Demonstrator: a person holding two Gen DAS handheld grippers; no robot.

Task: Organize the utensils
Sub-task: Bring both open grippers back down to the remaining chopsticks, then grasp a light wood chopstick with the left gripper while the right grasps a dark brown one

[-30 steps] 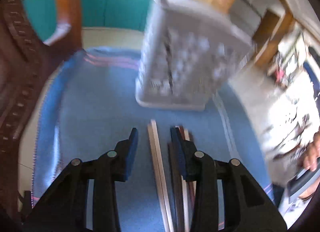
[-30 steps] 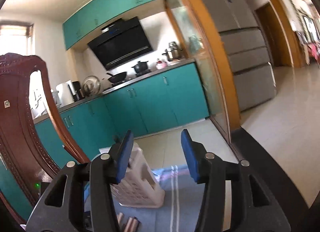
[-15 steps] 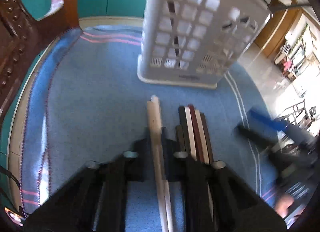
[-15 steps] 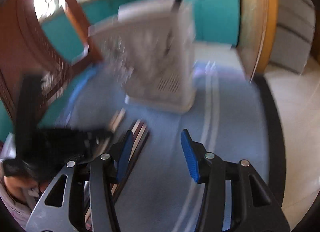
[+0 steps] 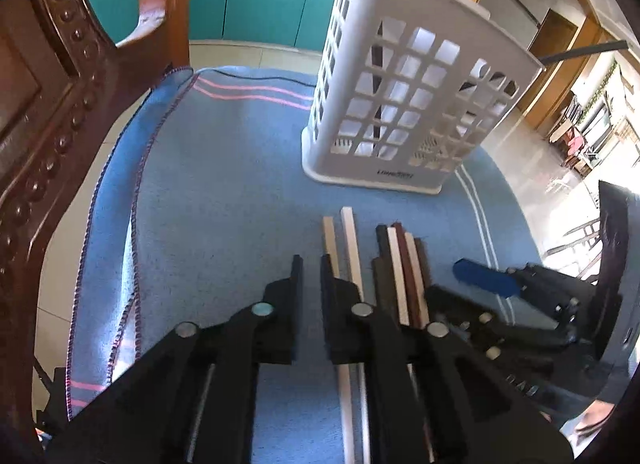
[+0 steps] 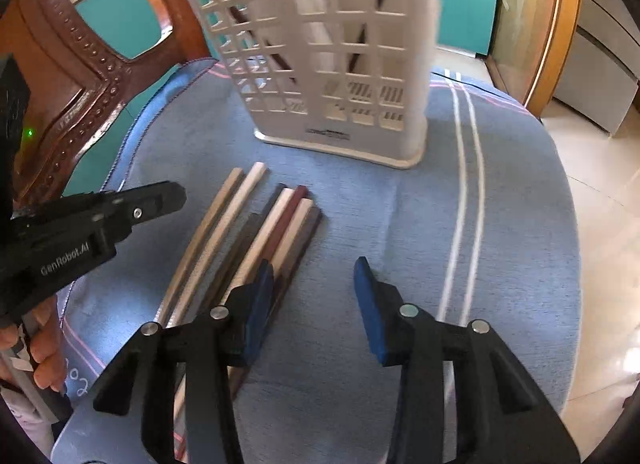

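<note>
On the blue cloth (image 5: 224,191), chopsticks (image 6: 256,232) are lined up near a white basket (image 5: 404,103).
Left gripper (image 5: 311,264) jaws are narrow and opening, empty; right gripper (image 6: 314,284) jaws are closing, empty.

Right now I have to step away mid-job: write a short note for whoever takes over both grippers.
Left gripper: jaws opening, nothing between them, just left of the two pale chopsticks.
Right gripper: jaws closing, empty, low beside the mixed chopstick bundle.
White holder stands upright on the blue towel.
Done: a few dark sticks already stand in the holder.
Left: the chopsticks on the towel still need lifting in.
</note>
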